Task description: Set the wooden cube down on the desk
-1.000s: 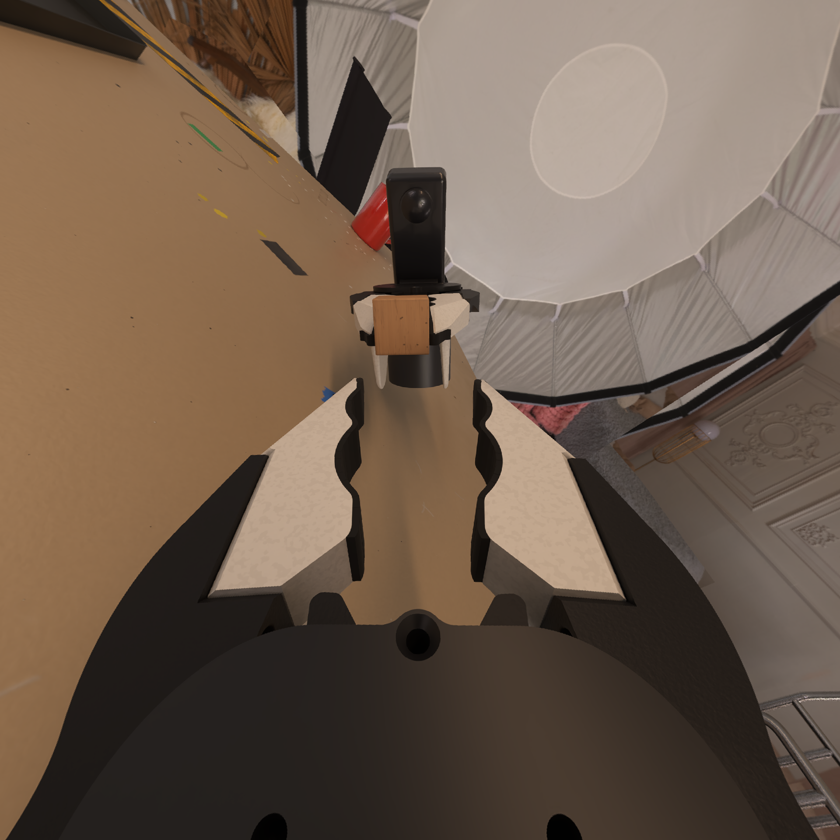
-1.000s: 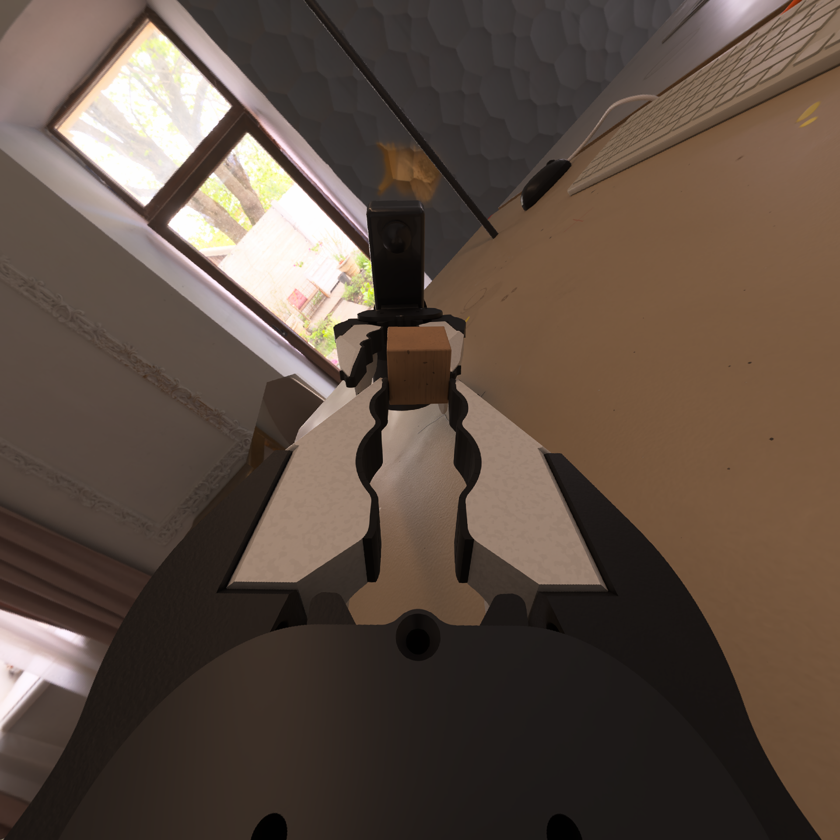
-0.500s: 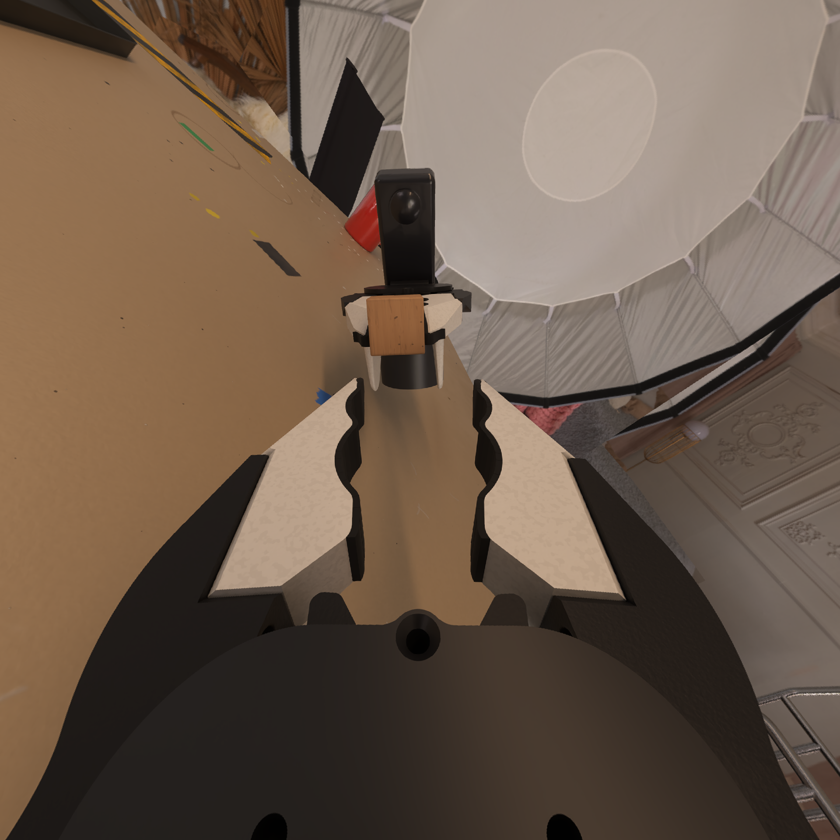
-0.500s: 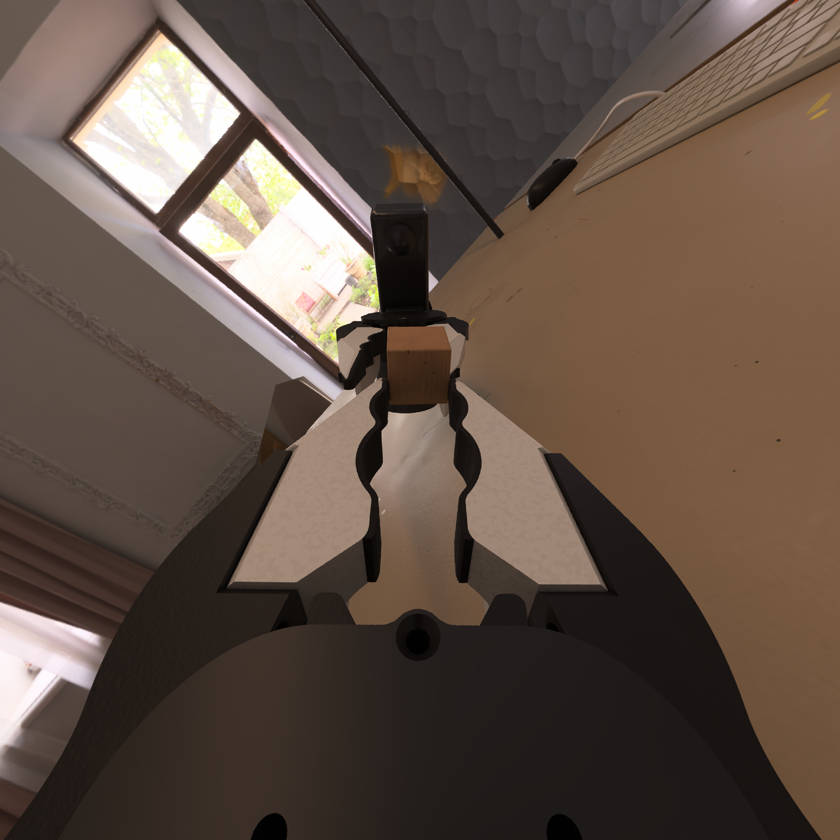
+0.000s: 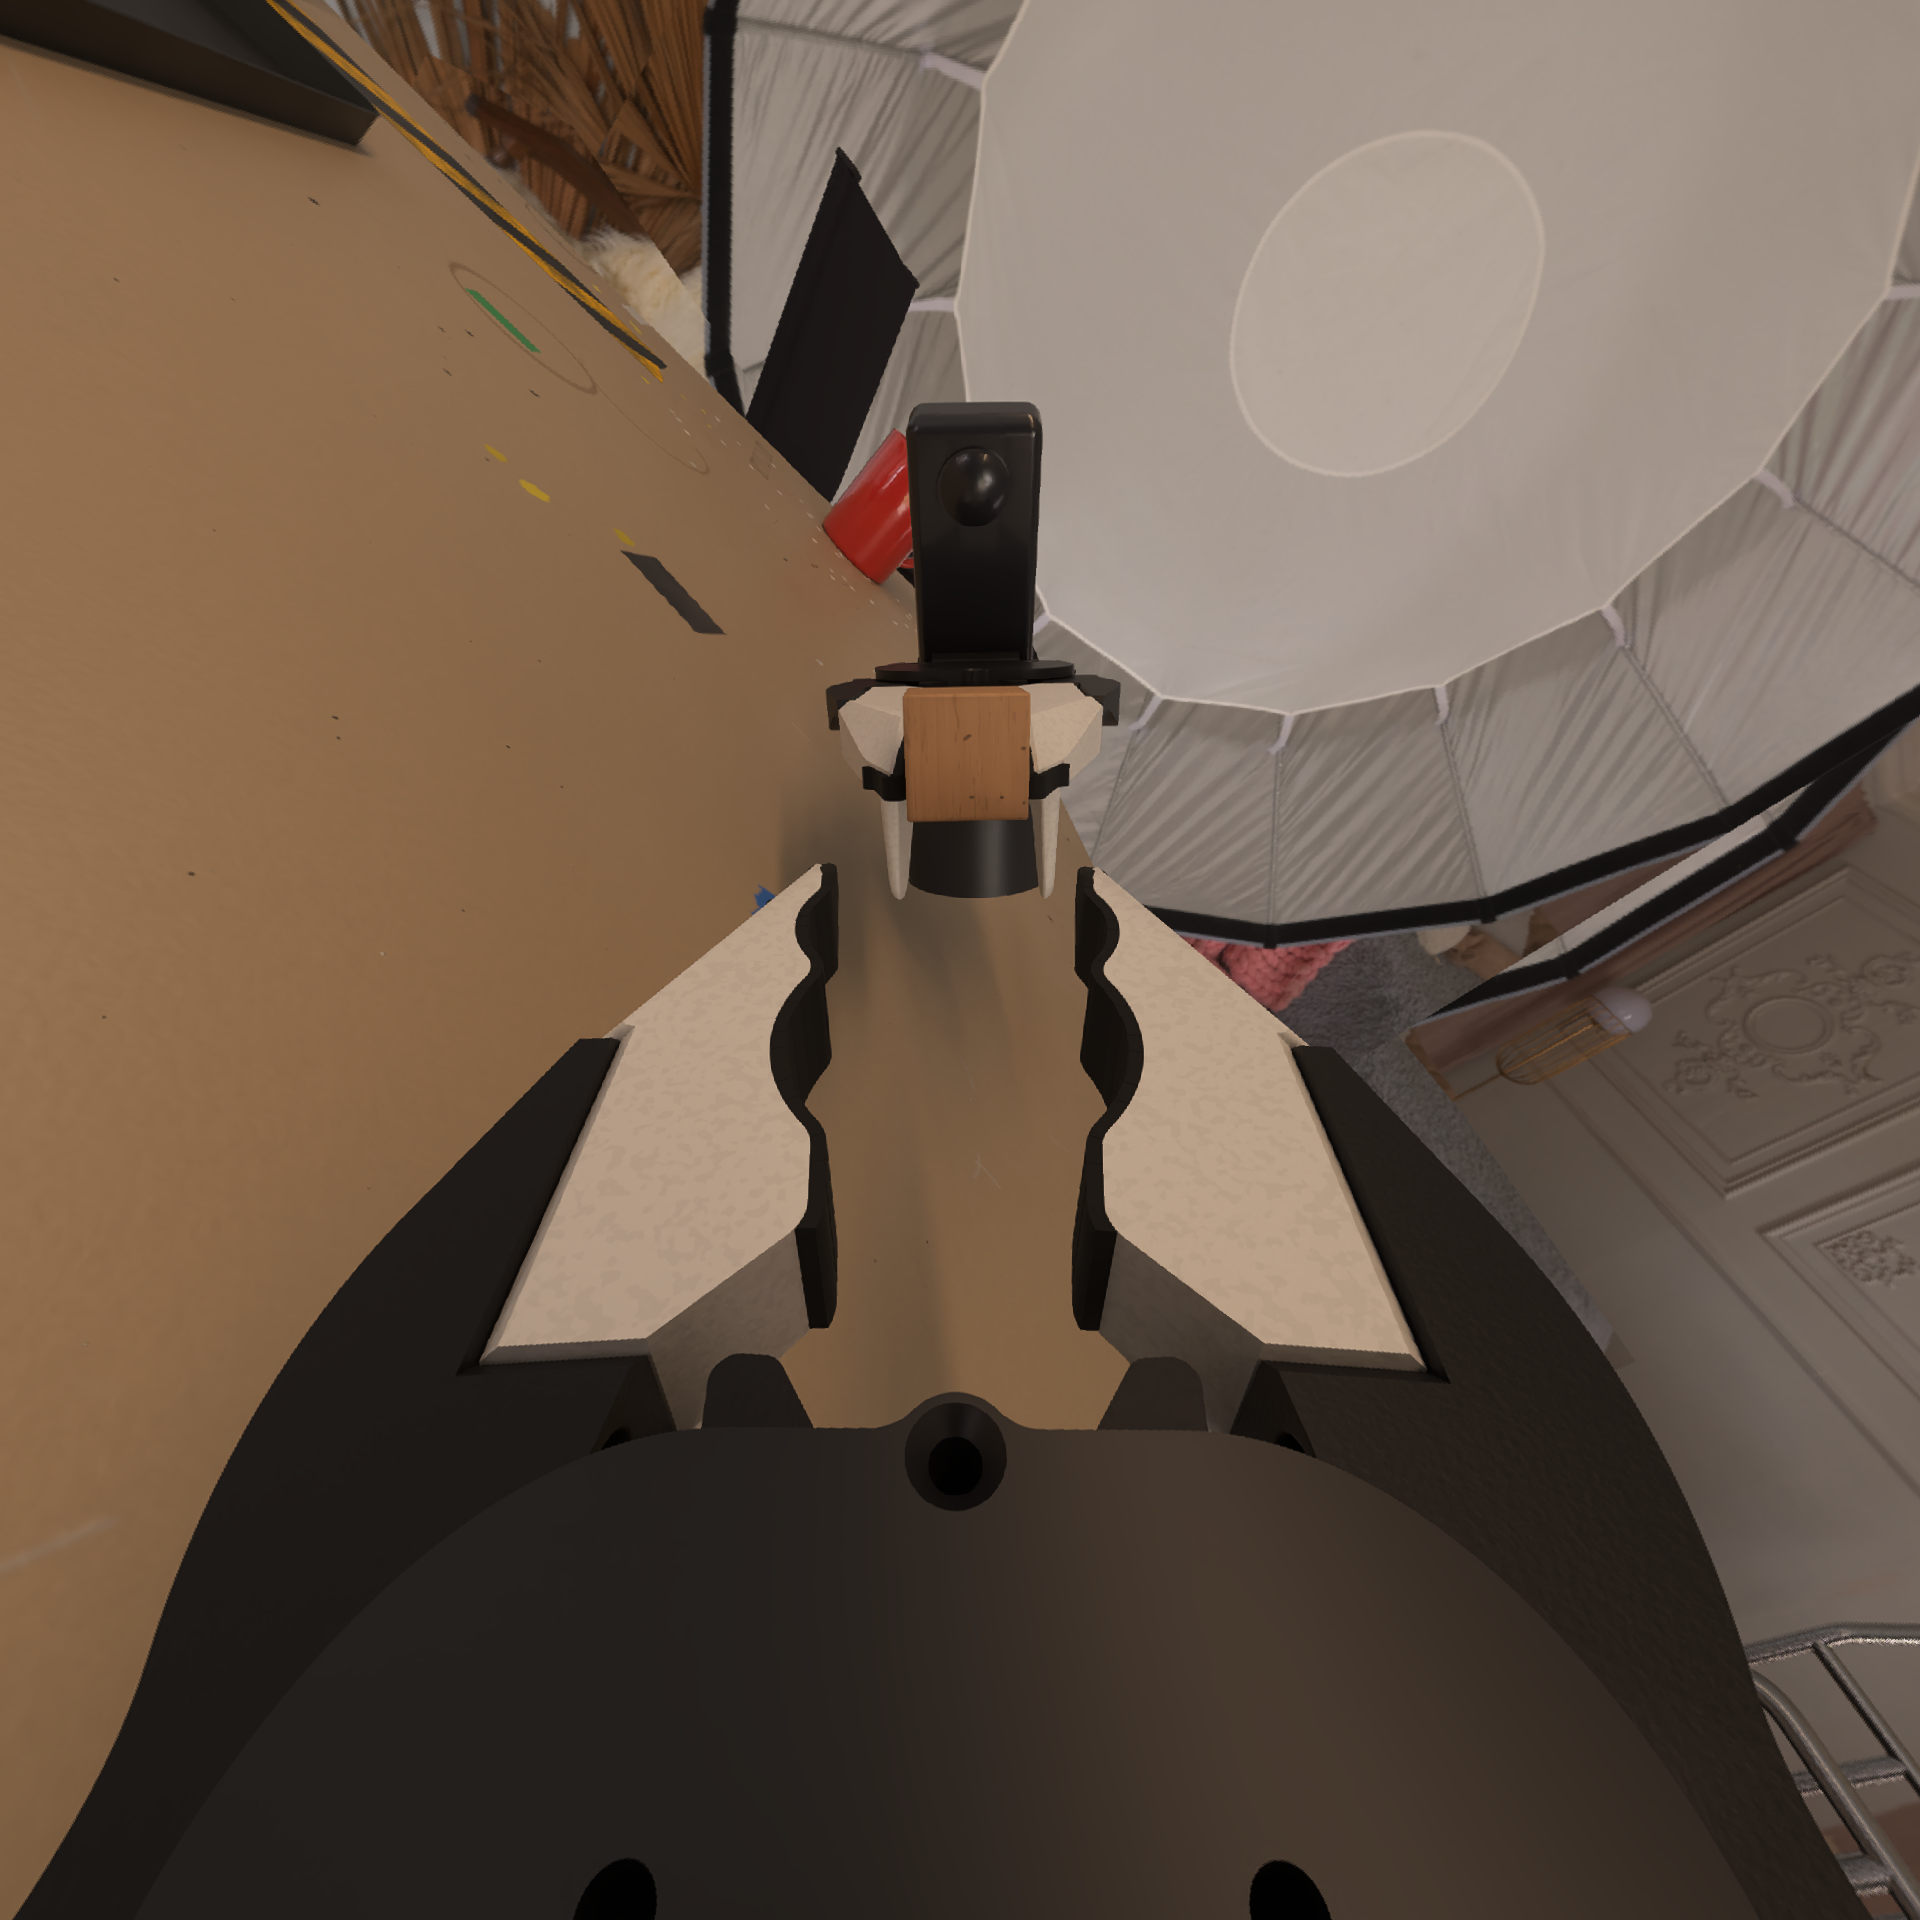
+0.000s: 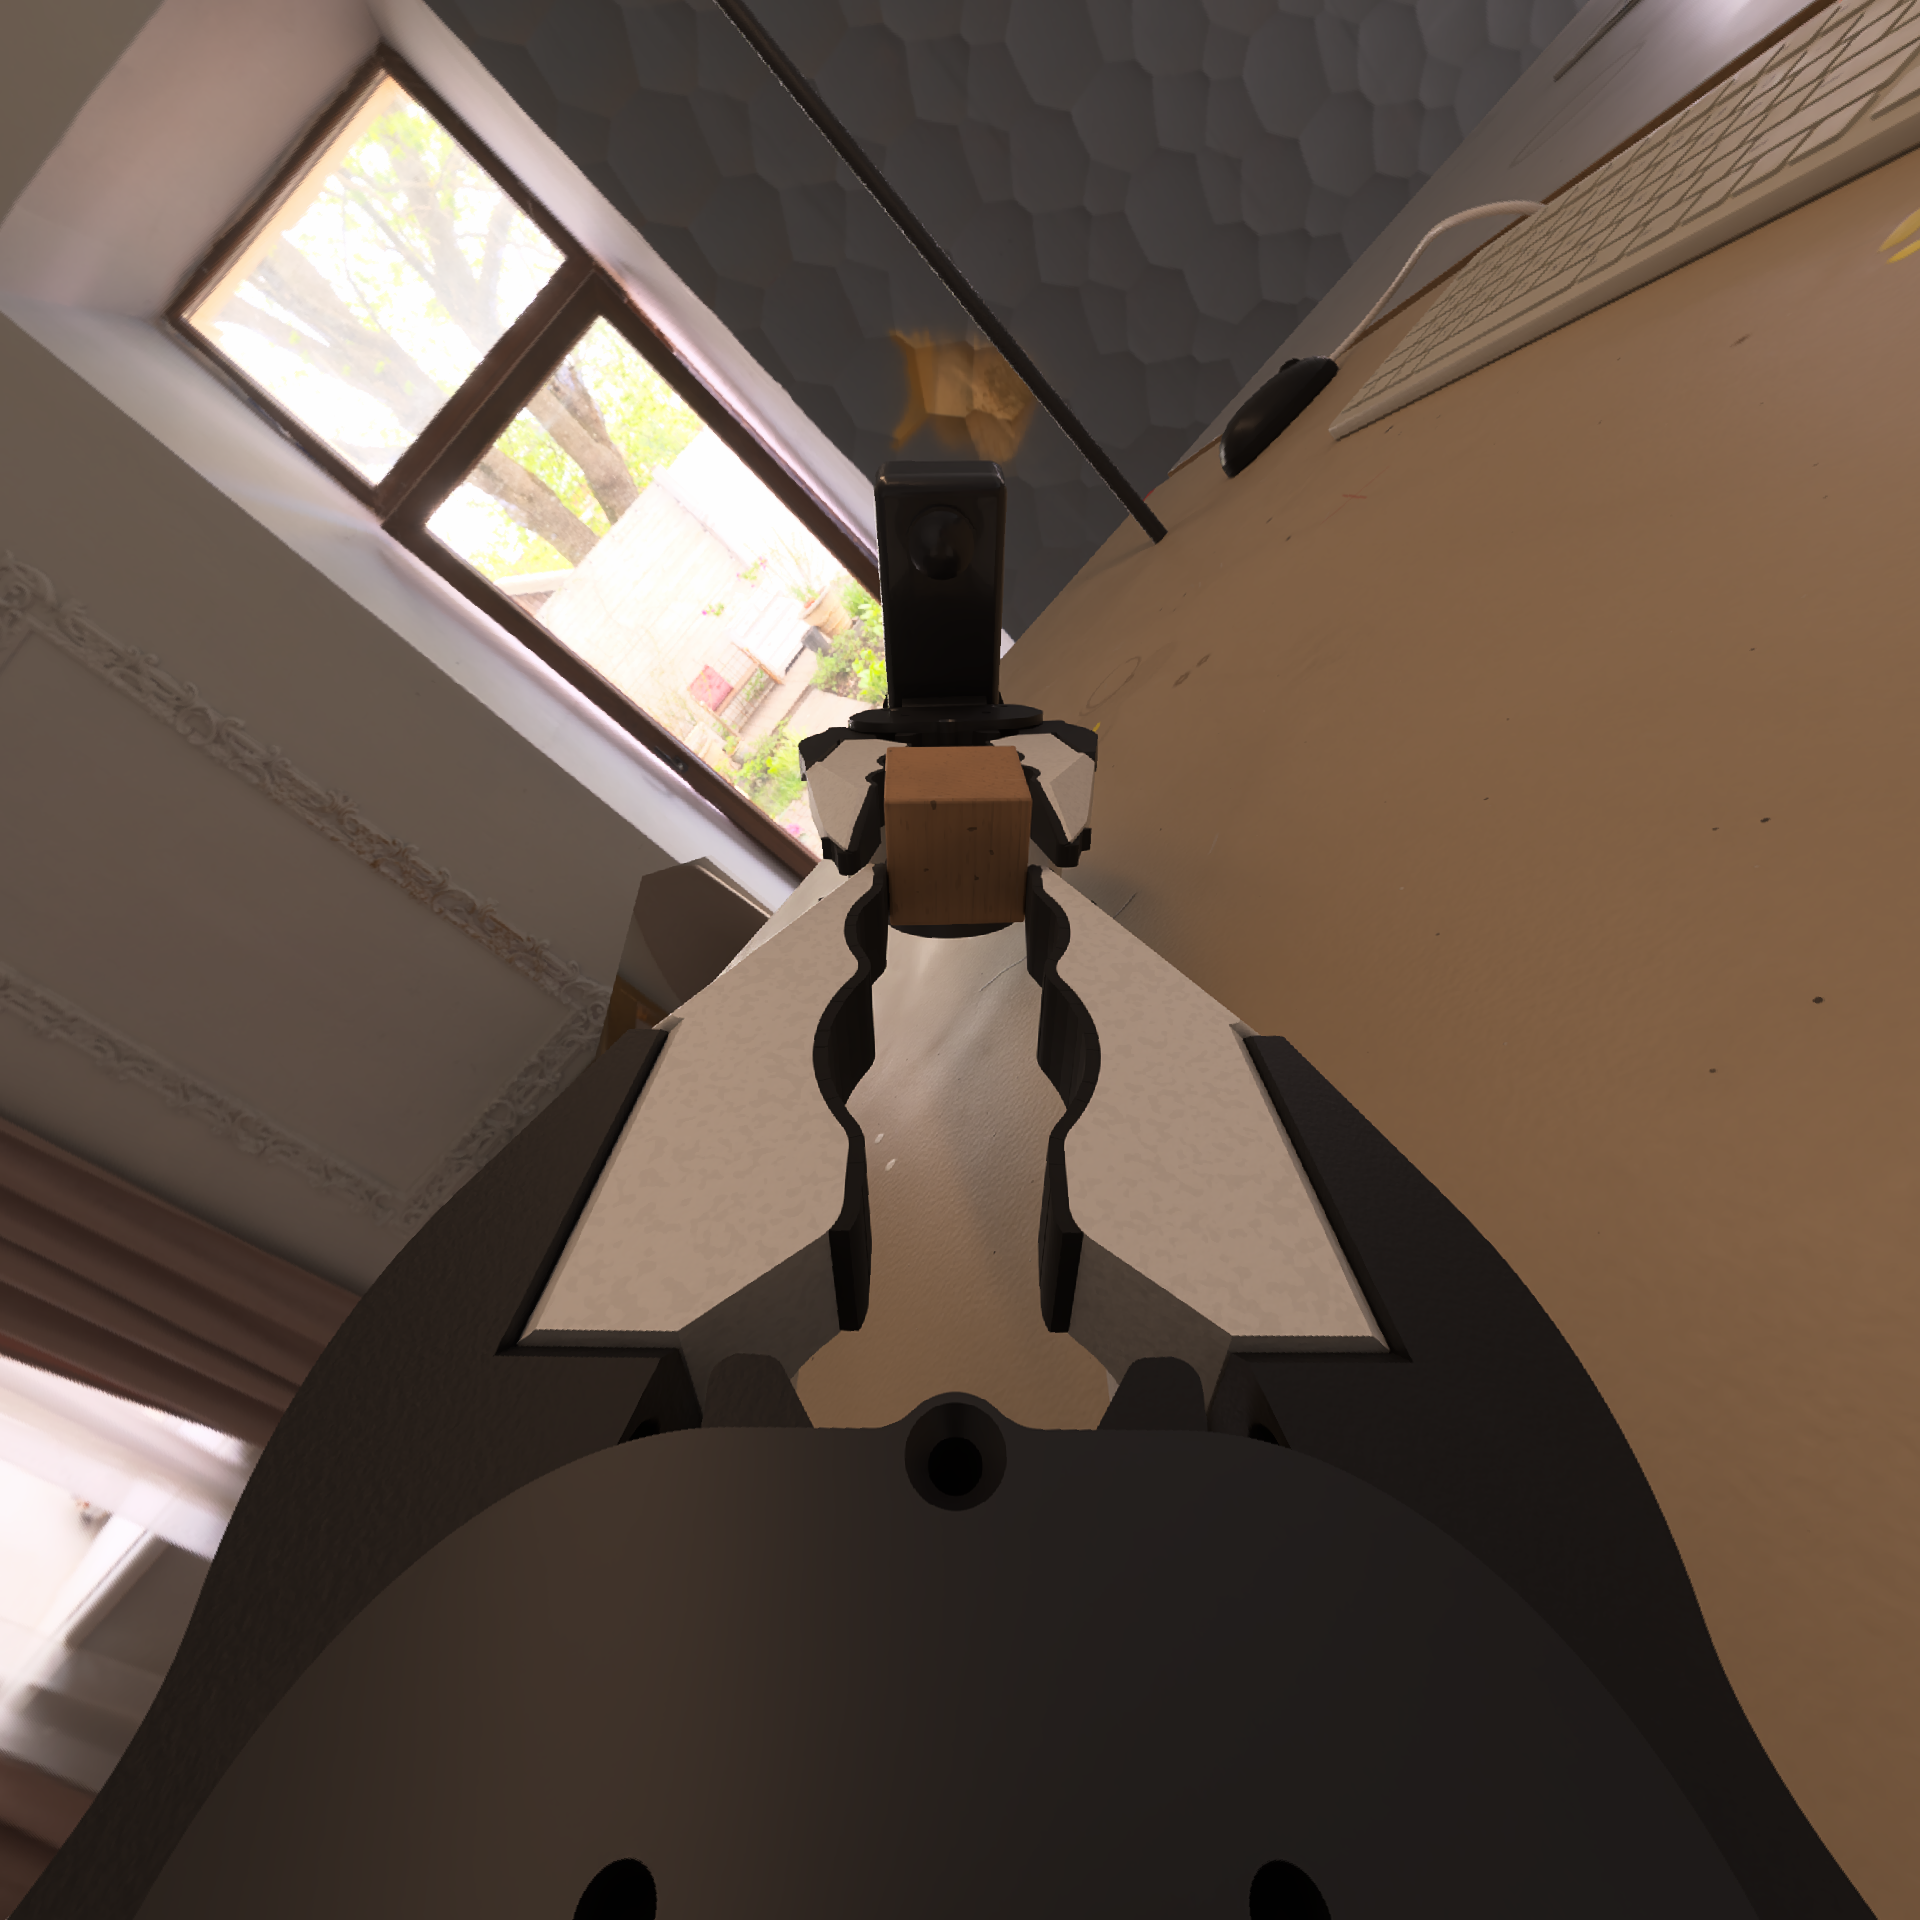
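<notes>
The wooden cube (image 6: 956,847) is a small light-brown block held between the fingertips of my right gripper (image 6: 958,896), which is shut on it above the tan desk (image 6: 1507,987). In the left wrist view the same cube (image 5: 966,758) shows straight ahead in the right gripper, just beyond my left gripper (image 5: 954,894). The left gripper is open and empty, with its fingers apart on either side of bare desk (image 5: 312,779). The two grippers face each other, and the left gripper's black body (image 6: 940,592) shows behind the cube.
A red cylinder (image 5: 875,514) and a black strip (image 5: 673,592) lie on the desk beyond the grippers. A white keyboard (image 6: 1662,208) and a black mouse (image 6: 1273,410) sit at the far side. A large white softbox (image 5: 1403,332) stands past the desk edge.
The right gripper keeps its hold on the cube. Both views have drifted only slightly. The left gripper stays open.
</notes>
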Controlling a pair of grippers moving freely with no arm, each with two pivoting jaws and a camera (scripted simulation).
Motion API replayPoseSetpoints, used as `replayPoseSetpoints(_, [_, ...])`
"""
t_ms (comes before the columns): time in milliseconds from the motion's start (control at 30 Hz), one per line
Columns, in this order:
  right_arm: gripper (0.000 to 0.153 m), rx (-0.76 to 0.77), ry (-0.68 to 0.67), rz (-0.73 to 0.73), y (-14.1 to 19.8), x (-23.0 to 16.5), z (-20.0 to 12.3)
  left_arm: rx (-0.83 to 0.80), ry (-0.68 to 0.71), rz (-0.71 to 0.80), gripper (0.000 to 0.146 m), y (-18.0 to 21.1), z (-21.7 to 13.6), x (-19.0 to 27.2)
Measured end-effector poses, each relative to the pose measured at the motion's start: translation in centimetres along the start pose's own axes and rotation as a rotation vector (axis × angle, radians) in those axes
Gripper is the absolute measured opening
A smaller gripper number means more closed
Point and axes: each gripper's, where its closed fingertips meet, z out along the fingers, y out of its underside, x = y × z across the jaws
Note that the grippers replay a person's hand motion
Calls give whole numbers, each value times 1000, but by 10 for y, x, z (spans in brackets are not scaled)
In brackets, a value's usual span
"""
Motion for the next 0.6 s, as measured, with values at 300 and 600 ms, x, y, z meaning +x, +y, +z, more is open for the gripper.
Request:
replayPoseSetpoints(300, [26,0,-1,-3,-1,0,0,6,-6,-10,45,-1,0,-2])
replayPoseSetpoints(600, [26,38,21,5,-16,5,-7,26,-37,-19,45,-4,-4,-7])
